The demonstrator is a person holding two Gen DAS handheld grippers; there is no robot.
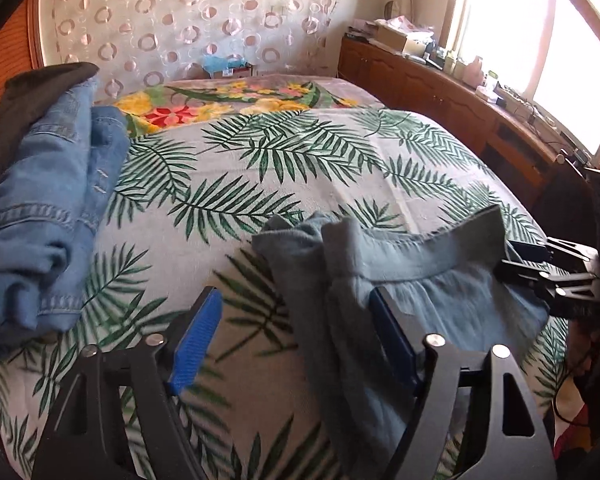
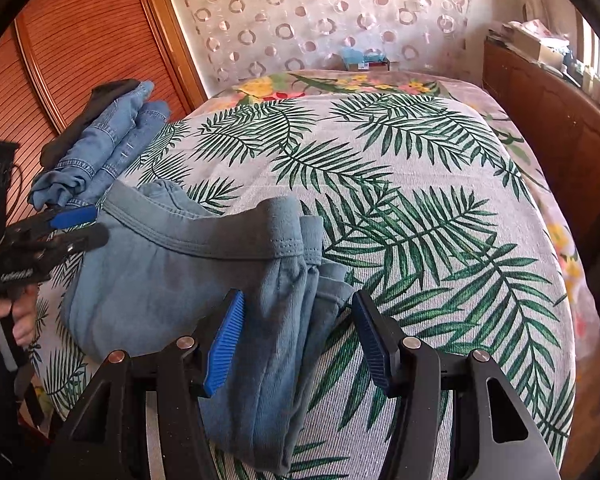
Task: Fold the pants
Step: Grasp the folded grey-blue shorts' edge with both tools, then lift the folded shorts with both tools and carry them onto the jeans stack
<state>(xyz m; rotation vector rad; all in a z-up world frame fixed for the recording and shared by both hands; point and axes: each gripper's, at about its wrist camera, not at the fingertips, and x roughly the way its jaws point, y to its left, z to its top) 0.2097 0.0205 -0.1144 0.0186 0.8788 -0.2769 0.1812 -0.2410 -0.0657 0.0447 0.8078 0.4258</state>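
Note:
Grey-blue pants [image 1: 404, 276] lie bunched on the palm-leaf bedspread, waistband up; they also show in the right wrist view [image 2: 172, 280]. My left gripper [image 1: 296, 320] is open, its blue pads astride the pants' left edge; it also shows in the right wrist view [image 2: 82, 224]. My right gripper [image 2: 298, 320] is open, its jaws astride the pants' right folded edge; it also shows in the left wrist view [image 1: 516, 258] at the waistband's far end.
A stack of folded jeans [image 1: 48, 208] with a dark garment [image 1: 16, 108] lies at the bed's left side, also in the right wrist view [image 2: 112, 144]. A wooden cabinet [image 1: 460, 92] with clutter runs along the right, under a window. A wooden door [image 2: 72, 40] stands left.

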